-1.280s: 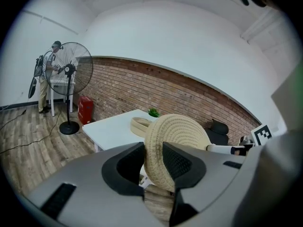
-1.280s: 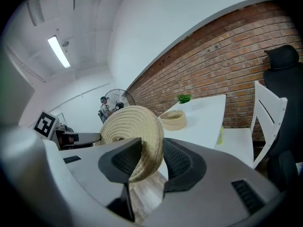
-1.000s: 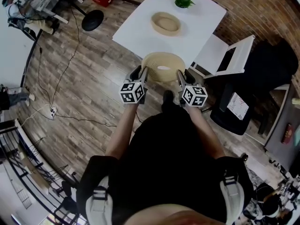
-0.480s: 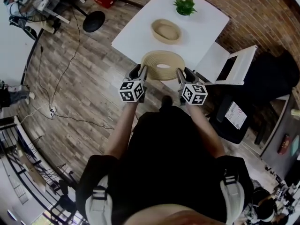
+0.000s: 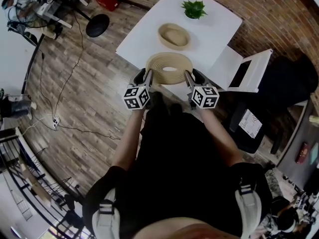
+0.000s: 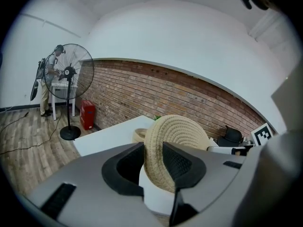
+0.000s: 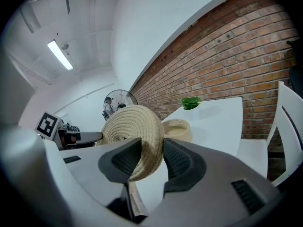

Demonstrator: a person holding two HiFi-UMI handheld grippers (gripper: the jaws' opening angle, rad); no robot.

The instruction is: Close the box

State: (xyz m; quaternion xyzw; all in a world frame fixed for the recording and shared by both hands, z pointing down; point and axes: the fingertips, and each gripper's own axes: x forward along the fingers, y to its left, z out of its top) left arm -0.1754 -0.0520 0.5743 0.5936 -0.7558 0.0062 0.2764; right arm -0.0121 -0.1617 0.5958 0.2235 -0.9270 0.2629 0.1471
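Seen from above, a person stands at the near edge of a white counter (image 5: 142,39), holding a pair of tongs in each hand. Between the two pairs is a round lid (image 5: 169,67) of coiled straw-coloured rope, lying roughly flat with its top facing up.

The left tongs (image 5: 145,77) grip the lid's left rim and the right tongs (image 5: 189,77) grip its right rim. In each gripper view the dark ribbed pads stand fairly wide apart and press on either side of the thick woven rim, so both pairs are closed on the lid.

The lid sits over the near edge of the counter. It seems to be held clear of the surface, though its height is hard to judge from overhead.

Farther along the counter is the box (image 5: 174,36), an open oval basket of the same weave. It is apart from the lid and its hollow inside is in view. Beyond it, near the far corner, is a small green plant (image 5: 194,8).

A white chair (image 5: 240,69) stands just right of the counter. A pedestal fan (image 6: 70,72) stands on the wooden floor (image 5: 79,98) to the left. A brick wall (image 6: 156,91) runs behind the counter.
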